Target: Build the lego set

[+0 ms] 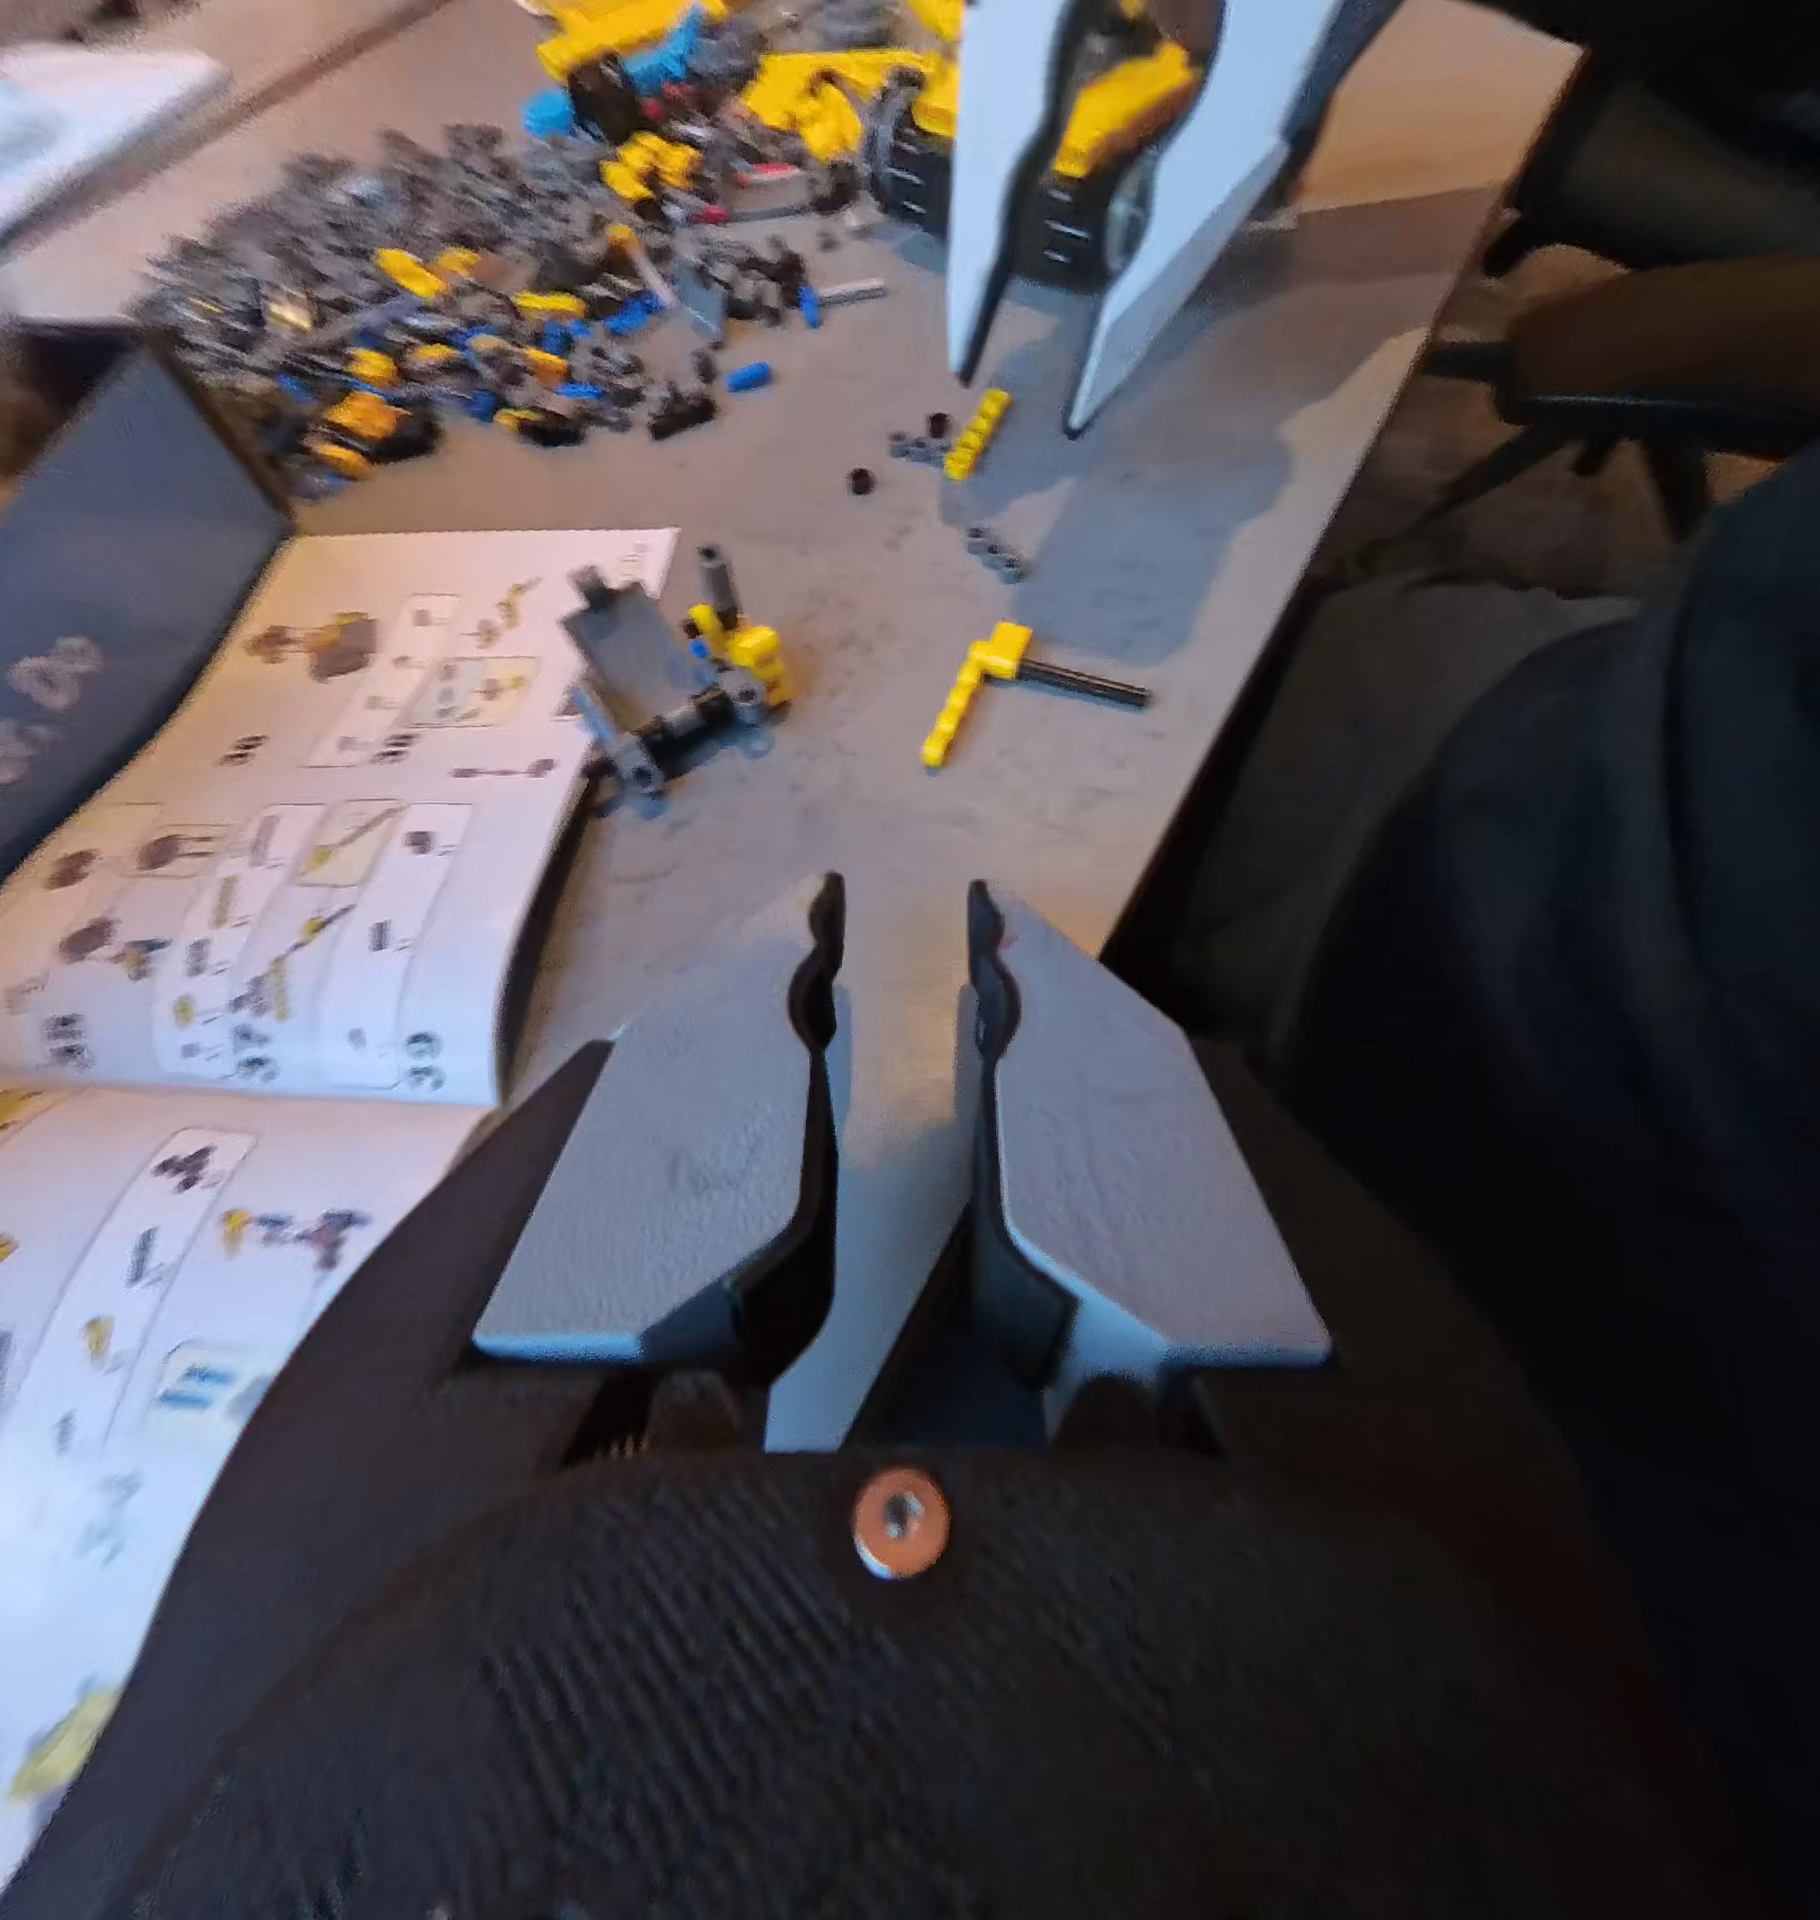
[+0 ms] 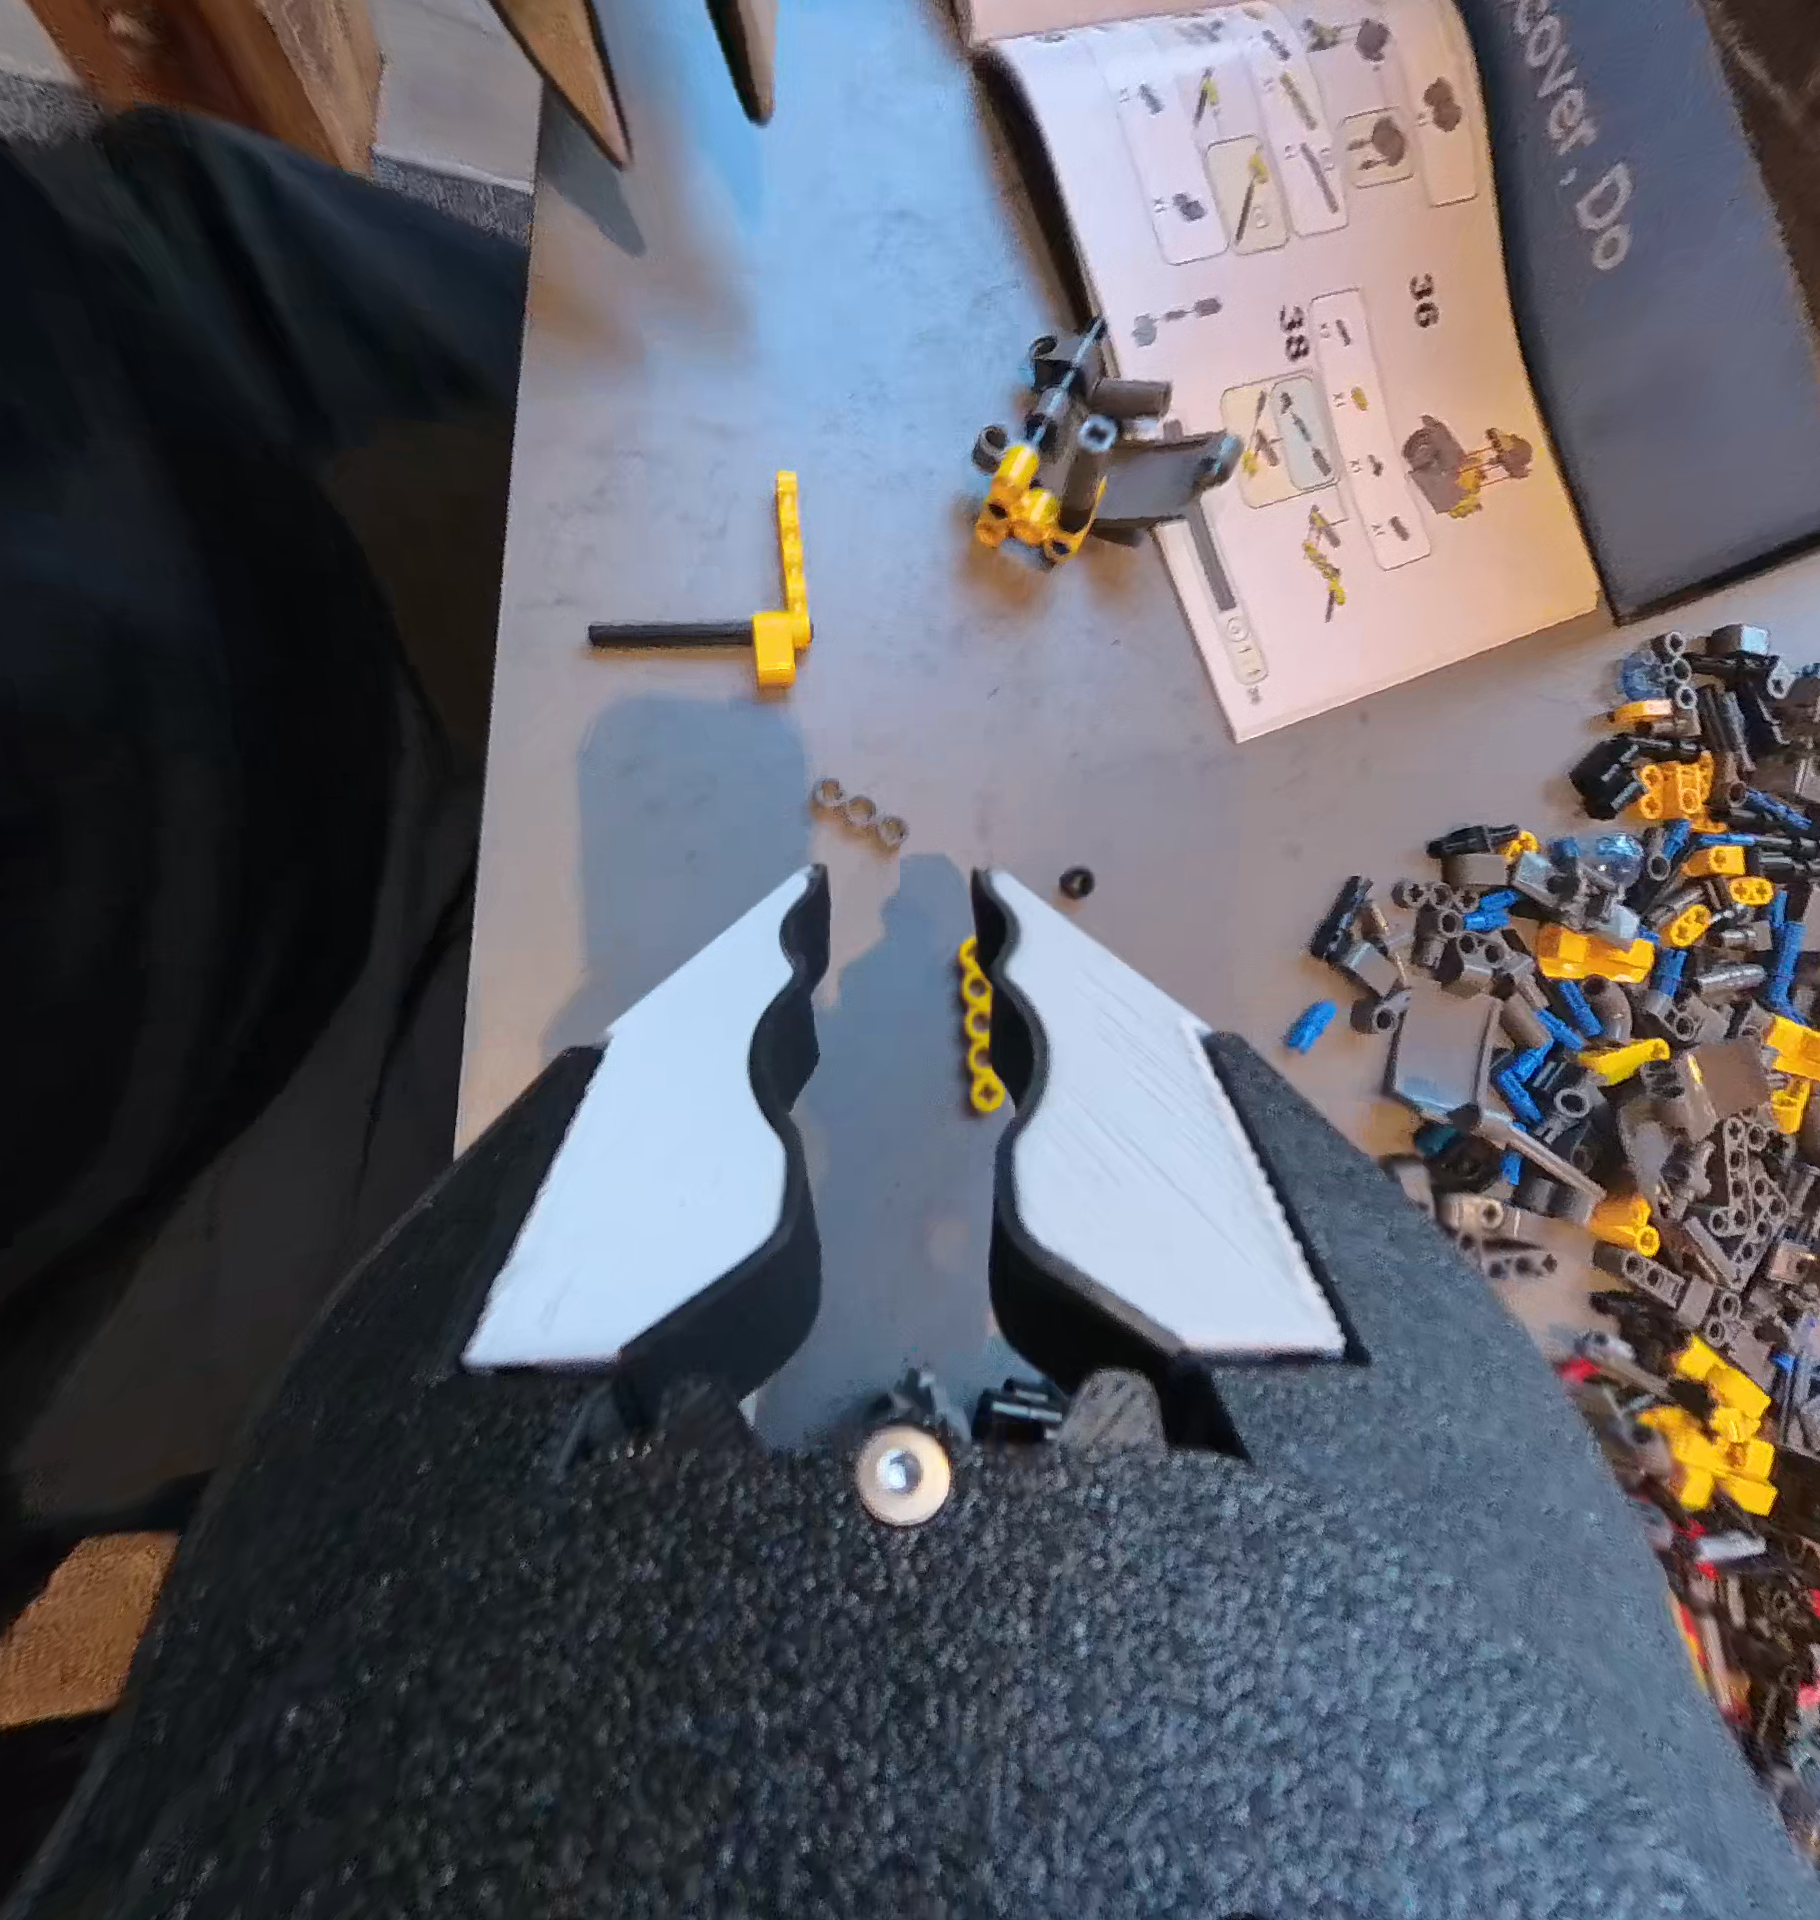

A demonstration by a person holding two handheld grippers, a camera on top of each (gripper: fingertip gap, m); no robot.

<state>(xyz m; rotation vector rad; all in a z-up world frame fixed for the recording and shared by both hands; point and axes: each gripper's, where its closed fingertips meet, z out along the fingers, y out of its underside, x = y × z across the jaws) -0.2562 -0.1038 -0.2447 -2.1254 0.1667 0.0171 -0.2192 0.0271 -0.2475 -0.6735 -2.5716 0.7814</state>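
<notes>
My right gripper point(image 2: 898, 883) is open and empty, low over the grey table point(image 2: 677, 364). A short yellow beam point(image 2: 977, 1029) lies on the table in the gap between its fingers, close to the right finger and not gripped. In the left wrist view that gripper point(image 1: 1025, 400) stands at the far end, just past the beam point(image 1: 979, 436). My left gripper point(image 1: 906, 904) is open and empty over bare table near the front edge. Nearest to it are a yellow L-shaped beam on a black axle point(image 1: 989, 675) and a grey and yellow sub-assembly point(image 1: 677, 686).
An open instruction booklet point(image 1: 314, 831) lies by a dark box point(image 1: 85, 623). A big pile of loose parts point(image 2: 1664, 1039) and a yellow vehicle model point(image 1: 885, 94) fill the far side. A small grey connector point(image 2: 859, 816) and a black bush point(image 2: 1075, 883) lie loose. A person in dark clothes point(image 2: 158, 623) sits at the table edge. Some 15 cm of space lies between my two pairs of fingers.
</notes>
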